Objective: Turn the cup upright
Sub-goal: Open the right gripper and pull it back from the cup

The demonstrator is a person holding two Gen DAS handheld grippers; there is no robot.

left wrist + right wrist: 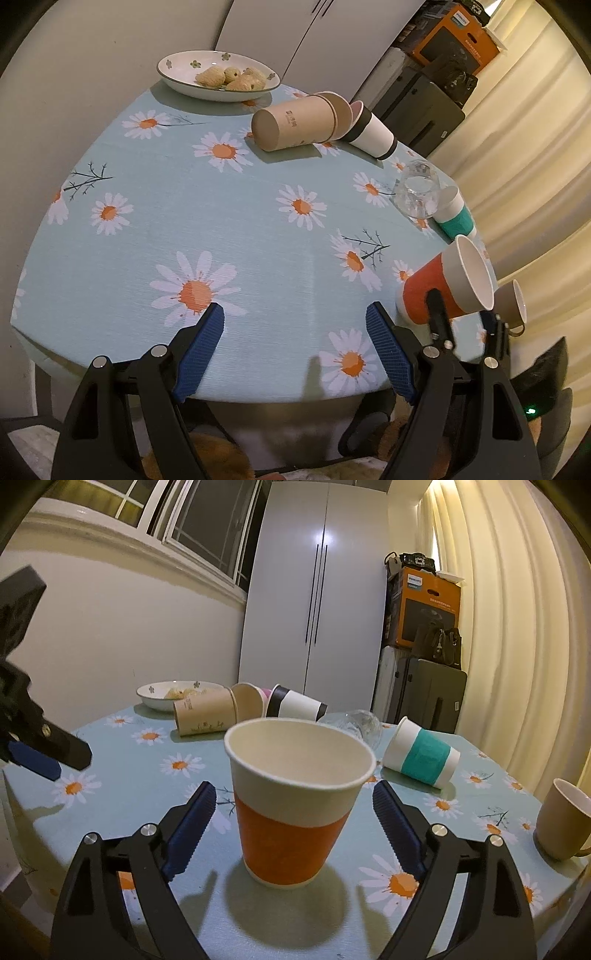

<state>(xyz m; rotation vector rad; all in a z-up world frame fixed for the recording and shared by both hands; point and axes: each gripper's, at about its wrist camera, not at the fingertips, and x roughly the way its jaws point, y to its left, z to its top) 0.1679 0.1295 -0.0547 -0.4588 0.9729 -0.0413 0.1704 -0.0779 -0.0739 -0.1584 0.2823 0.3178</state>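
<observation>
Orange cup (pixel 295 805) stands upright between the spread fingers of the right gripper (pixel 294 805), apparently just released; left gripper (pixel 295 321) idles open alongside, holding nothing.

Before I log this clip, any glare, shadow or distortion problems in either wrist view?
Right wrist view: warm dim light, a bright glare patch on the cabinet door, and the orange cup throws a soft shadow toward the camera between the open right claw. Left wrist view: fisheye bends the table edge strongly; the clear glass is hard to read.
</observation>
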